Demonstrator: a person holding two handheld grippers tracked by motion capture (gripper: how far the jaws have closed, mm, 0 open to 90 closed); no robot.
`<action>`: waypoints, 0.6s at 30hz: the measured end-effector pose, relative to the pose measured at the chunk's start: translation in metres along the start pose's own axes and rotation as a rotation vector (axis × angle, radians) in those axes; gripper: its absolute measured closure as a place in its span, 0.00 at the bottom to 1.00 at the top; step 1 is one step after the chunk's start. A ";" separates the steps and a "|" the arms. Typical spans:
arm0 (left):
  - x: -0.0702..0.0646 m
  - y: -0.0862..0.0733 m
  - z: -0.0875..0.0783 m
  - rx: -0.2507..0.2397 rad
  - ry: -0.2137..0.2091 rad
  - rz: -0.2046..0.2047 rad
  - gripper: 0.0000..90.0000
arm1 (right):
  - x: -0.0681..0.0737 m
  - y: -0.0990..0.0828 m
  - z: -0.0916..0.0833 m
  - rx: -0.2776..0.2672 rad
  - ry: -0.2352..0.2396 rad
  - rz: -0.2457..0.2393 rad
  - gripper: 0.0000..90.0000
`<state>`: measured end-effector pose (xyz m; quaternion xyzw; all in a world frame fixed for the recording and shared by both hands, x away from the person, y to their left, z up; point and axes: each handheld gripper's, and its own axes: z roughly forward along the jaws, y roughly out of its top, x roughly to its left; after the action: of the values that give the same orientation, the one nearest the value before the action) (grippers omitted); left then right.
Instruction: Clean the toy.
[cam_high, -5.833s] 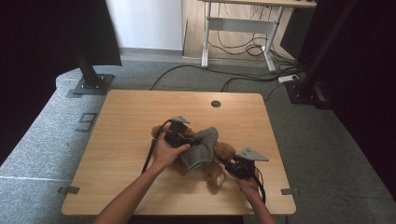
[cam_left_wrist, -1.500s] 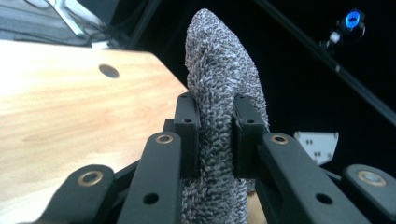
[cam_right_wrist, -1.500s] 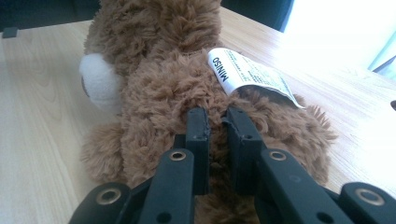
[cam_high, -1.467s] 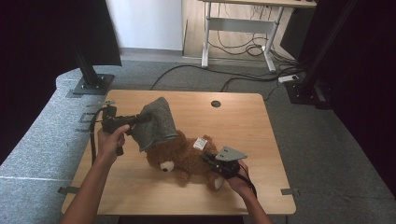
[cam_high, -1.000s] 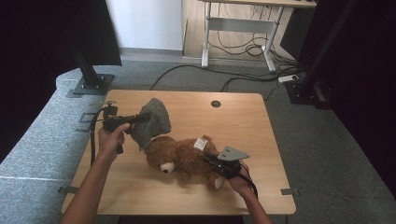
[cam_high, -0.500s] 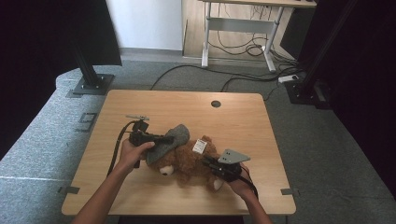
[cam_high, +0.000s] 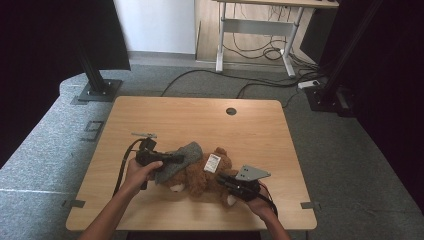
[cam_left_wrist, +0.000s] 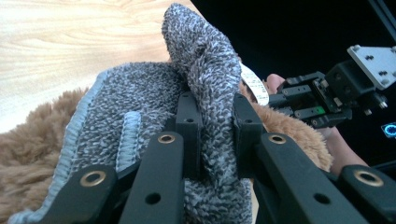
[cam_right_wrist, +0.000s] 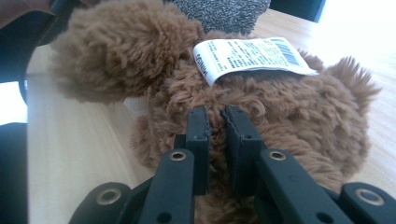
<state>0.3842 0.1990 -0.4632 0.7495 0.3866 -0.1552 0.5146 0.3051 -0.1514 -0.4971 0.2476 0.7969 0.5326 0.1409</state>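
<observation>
The left hand-held gripper (cam_high: 172, 158) has its jaws clamped on a fold of the grey knitted garment (cam_high: 179, 159), and that garment is draped over the head end of the brown teddy bear (cam_high: 200, 175). The left gripper view shows it plainly: grey knit (cam_left_wrist: 154, 107) pinched between the two black pads, fur beneath it. The bear lies on its side on the surface (cam_high: 200, 115), a little toward the near edge and roughly midway between the left and right edges, its white label (cam_high: 213, 163) facing up.

Over on the right, the right hand-held gripper (cam_high: 225, 179) is shut on the bear's fur at the lower body; the right gripper view has the pads nipped into the brown pile (cam_right_wrist: 215, 135) just below the label (cam_right_wrist: 252, 55). It is pinning the toy.

The step in hand looks like dressing the bear, with the garment just brought to the head. The next move likely calls for the left to draw the opening down over the head while the right holds firm; whether the opening is lined up cannot be told.
</observation>
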 end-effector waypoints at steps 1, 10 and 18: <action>-0.001 -0.002 0.000 0.002 0.001 0.006 0.85 | 0.001 0.000 -0.001 -0.004 0.000 0.005 0.85; -0.004 -0.010 0.001 0.006 0.004 0.014 0.86 | -0.008 0.022 -0.014 -0.013 -0.024 0.067 0.52; -0.004 -0.015 0.001 0.008 -0.012 0.012 0.86 | -0.035 0.042 -0.003 0.005 -0.028 0.158 0.46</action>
<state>0.3707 0.1992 -0.4706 0.7529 0.3784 -0.1582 0.5147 0.3435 -0.1595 -0.4588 0.3175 0.7742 0.5365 0.1092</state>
